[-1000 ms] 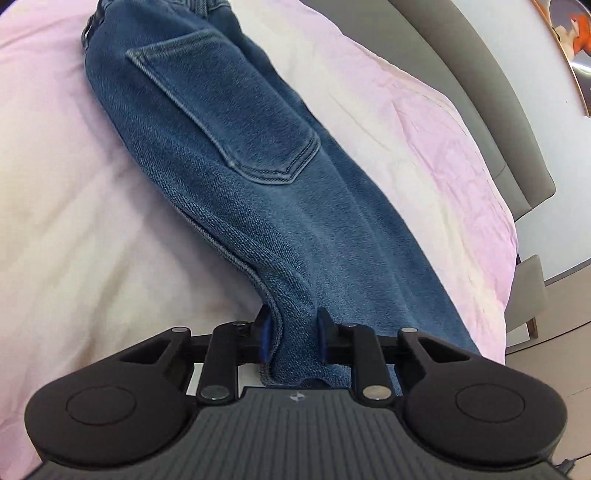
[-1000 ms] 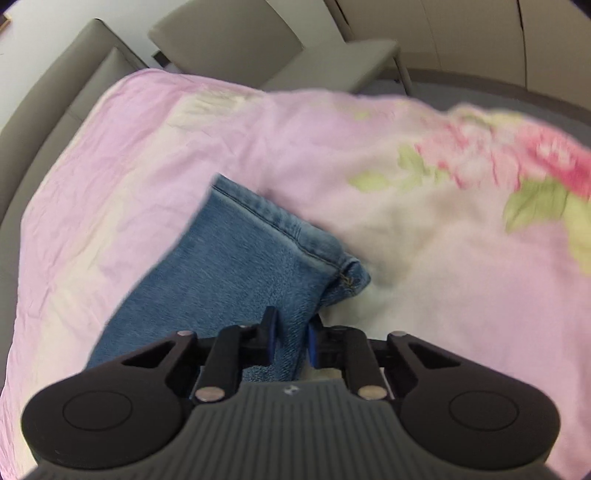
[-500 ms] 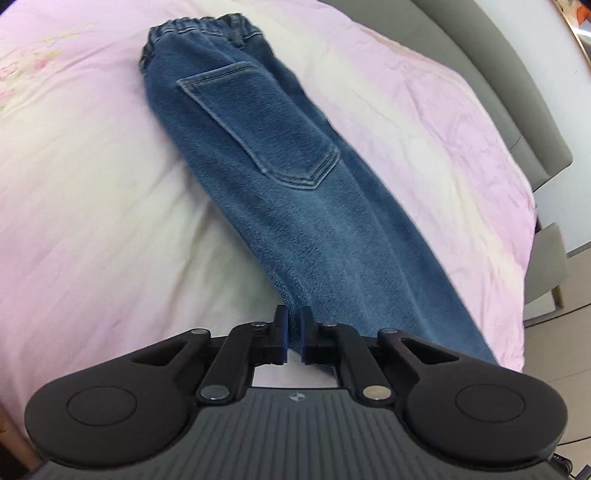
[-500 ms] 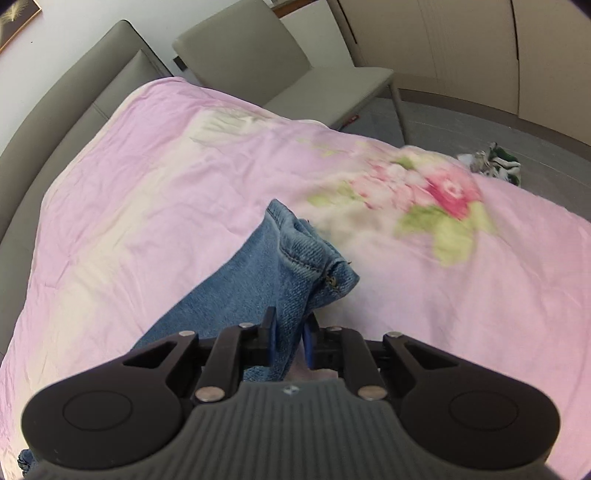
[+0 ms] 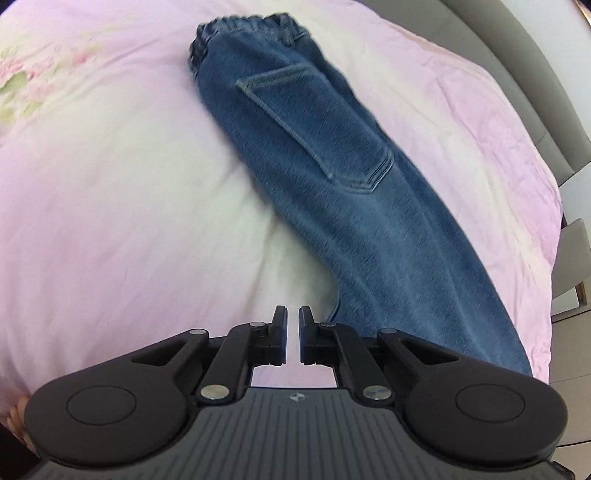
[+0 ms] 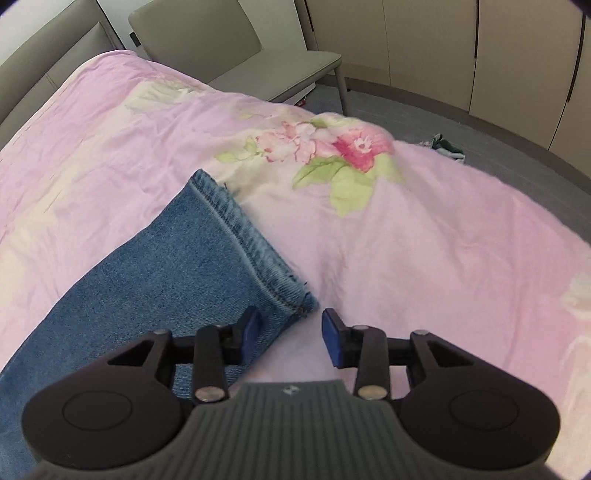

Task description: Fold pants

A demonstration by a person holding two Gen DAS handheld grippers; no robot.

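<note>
Item: pants (image 5: 369,192), blue denim, lying lengthwise on a bed under a pink floral bedspread (image 5: 110,184), already doubled leg over leg, with the elastic waistband (image 5: 251,26) at the far end and one back pocket (image 5: 317,129) facing up. Change, left gripper (image 5: 290,338): a second ago its fingers pinched the inner edge of the pants near the crotch; now they stand close together with only a slim gap, nothing between them, and the denim lies just to their right, apart from the fingers. Change, right gripper (image 6: 289,336): half a second ago it held the bunched, lifted leg hem (image 6: 243,236); now its fingers are spread wide and empty, with the hem laid out flat on the bedspread and its near corner reaching in between them, untouched. Condition of cloth: leg smoothed, hem seam straight, no bunching visible at either end; some motion blur in the left wrist view. Judgement: both grips appear to have been released after a straighten-and-lay-down step, so the long flat strip is ready and the crosswise fold, hem toward waistband, is not yet begun. Next move likely calls for fresh grips on the hem end. Surroundings: grey chair (image 6: 236,55) beyond the bed, cabinet fronts (image 6: 480,66) along the wall, a small dark item (image 6: 447,146) on the floor, too small to identify.
</note>
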